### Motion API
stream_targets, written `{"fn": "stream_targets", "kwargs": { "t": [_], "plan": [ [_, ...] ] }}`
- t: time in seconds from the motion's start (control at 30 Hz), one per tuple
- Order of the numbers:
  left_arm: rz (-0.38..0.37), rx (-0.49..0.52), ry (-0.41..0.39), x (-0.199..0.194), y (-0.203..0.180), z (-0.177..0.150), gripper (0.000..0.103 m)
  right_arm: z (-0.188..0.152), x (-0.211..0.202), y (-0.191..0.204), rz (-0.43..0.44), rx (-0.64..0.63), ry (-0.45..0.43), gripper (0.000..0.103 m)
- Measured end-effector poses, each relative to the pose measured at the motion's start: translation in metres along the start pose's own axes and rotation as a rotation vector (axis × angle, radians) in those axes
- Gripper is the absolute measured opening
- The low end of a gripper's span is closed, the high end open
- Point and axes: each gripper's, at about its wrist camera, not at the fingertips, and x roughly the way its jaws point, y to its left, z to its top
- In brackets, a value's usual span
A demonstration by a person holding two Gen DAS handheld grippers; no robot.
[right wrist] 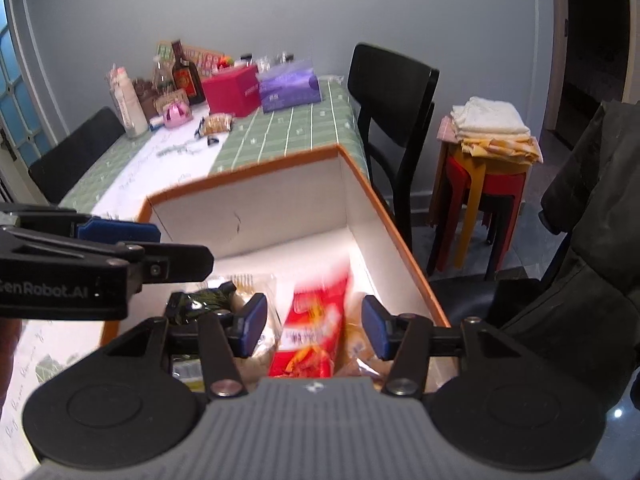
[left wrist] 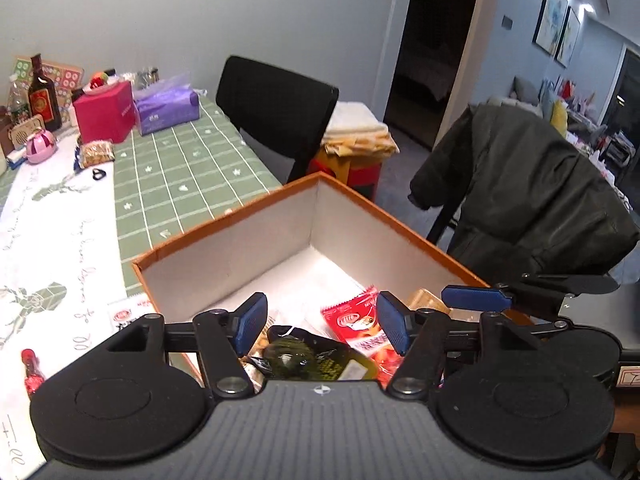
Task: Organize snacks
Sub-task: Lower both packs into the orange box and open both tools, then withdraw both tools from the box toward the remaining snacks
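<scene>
Both grippers hang over the near end of an open cardboard box [right wrist: 280,200] with orange edges and white inner walls. The left gripper [left wrist: 322,326] has its blue pads spread apart, and nothing is pinched between them; below the gap lies a dark green packet [left wrist: 308,360] on the box floor. The right gripper [right wrist: 314,326] is also spread, its pads standing clear on either side of a red snack packet [right wrist: 312,328], which shows blurred and lies lengthwise in the box without being squeezed.

Beside the red packet sit pale bread-like packets [right wrist: 256,292] in clear wrap, and the green one lies further left. All the snacks crowd the near part of the box; the far half of its white floor is bare, and the walls rise straight up to an open top.

Outside the box on the left, a small red bottle-shaped thing [left wrist: 31,372] and a white-and-red packet [left wrist: 128,312] lie on the tablecloth [left wrist: 192,168], the latter just beside the box wall. The cloth beyond is mostly free until a wrapped snack [right wrist: 216,123], a pink box [right wrist: 234,92], a purple tissue pack [right wrist: 290,90] and a dark bottle [right wrist: 185,74] near the far wall.

To the right, a black chair [right wrist: 394,100] stands near the table edge, then stacked stools [right wrist: 484,184] bearing folded cloths, and a dark coat [left wrist: 532,184] over another chair.
</scene>
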Motion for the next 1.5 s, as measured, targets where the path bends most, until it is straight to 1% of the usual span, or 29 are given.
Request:
{"fn": "stream_targets", "kwargs": {
  "t": [0.13, 0.27, 0.47, 0.63, 0.9, 1.1, 1.3, 1.5],
  "plan": [
    [0.005, -0.002, -0.011, -0.01, 0.007, 0.001, 0.074, 0.001, -0.002, 0.004, -0.002, -0.007, -0.003, 0.051],
    [0.039, -0.004, -0.026, -0.023, 0.02, 0.0, 0.075, 0.0, -0.002, 0.01, -0.008, -0.023, 0.004, 0.052],
    [0.079, -0.031, -0.037, -0.045, 0.049, -0.004, 0.076, 0.001, -0.007, 0.023, -0.006, -0.043, -0.001, 0.052],
    [0.115, -0.059, -0.046, -0.064, 0.076, -0.012, 0.076, 0.002, -0.011, 0.042, -0.007, -0.077, -0.009, 0.052],
    [0.161, -0.129, -0.05, -0.091, 0.124, -0.039, 0.076, 0.003, -0.013, 0.079, 0.014, -0.129, -0.017, 0.052],
    [0.197, -0.158, -0.03, -0.103, 0.156, -0.066, 0.076, -0.002, -0.007, 0.118, 0.035, -0.225, -0.004, 0.052],
    [0.213, -0.212, -0.001, -0.104, 0.187, -0.097, 0.076, -0.007, -0.001, 0.151, 0.067, -0.279, 0.012, 0.052],
    [0.209, -0.263, 0.007, -0.1, 0.208, -0.117, 0.076, -0.017, 0.016, 0.185, 0.08, -0.318, 0.062, 0.052]
  ]
}}
